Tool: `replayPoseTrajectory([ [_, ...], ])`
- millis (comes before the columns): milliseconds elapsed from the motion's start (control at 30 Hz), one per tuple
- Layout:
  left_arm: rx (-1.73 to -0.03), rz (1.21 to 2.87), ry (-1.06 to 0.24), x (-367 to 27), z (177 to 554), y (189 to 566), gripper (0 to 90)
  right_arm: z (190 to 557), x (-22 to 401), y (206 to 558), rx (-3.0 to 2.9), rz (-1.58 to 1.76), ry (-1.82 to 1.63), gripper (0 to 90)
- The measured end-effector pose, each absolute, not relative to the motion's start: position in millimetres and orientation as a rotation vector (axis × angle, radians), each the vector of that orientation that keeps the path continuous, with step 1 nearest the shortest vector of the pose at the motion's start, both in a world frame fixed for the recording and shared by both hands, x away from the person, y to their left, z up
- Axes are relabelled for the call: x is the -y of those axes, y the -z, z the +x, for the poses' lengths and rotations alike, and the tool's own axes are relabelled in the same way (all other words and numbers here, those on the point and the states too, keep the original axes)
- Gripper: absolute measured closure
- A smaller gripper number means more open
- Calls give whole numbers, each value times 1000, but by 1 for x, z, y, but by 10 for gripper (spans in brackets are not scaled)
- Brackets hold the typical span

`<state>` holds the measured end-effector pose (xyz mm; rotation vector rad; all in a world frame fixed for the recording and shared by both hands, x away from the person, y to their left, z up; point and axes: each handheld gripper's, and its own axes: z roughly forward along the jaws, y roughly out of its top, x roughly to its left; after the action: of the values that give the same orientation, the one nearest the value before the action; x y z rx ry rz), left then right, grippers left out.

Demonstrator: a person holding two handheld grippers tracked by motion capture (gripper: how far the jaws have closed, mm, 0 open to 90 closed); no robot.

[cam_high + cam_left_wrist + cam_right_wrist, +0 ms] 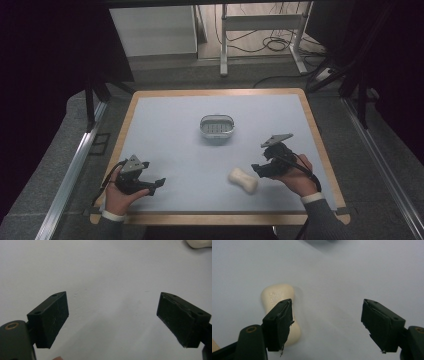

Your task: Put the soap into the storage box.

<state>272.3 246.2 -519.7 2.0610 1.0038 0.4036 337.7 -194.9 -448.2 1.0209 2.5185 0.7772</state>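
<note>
White basket (217, 127) (mid-table), blue mat (170, 130), desk frame (260, 30)

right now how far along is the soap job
Nothing looks done: the soap bar lies flat on the table mat, apart from the soap dish. In hand: the right hand-held gripper, jaws open, sits beside the bar without gripping it. Left, probably: grasping the bar and carrying it to the dish. The left hand-held gripper is open, holding nothing.

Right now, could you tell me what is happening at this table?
A person holds a gripper in each hand. The right gripper hovers open beside a cream bar of soap lying on the table, not gripping it. The left gripper rests open, away from it. A small soap dish sits farther back.
</note>
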Motion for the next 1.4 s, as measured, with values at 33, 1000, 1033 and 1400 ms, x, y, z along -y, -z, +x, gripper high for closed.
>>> replayPoseTrajectory([
  [33,-1004,2060,-403,-246,272,520,111,338,193,449,-2529,1017,-775,248],
  [1000,-1000,2072,-395,-243,273,521,111,334,154,469,-2701,934,-656,251],
  [1033,-998,2068,-396,-244,272,521,111,333,152,469,-2709,937,-648,255],
  [1400,-996,2060,-390,-244,272,520,111,332,141,477,-2771,931,-558,289],
])
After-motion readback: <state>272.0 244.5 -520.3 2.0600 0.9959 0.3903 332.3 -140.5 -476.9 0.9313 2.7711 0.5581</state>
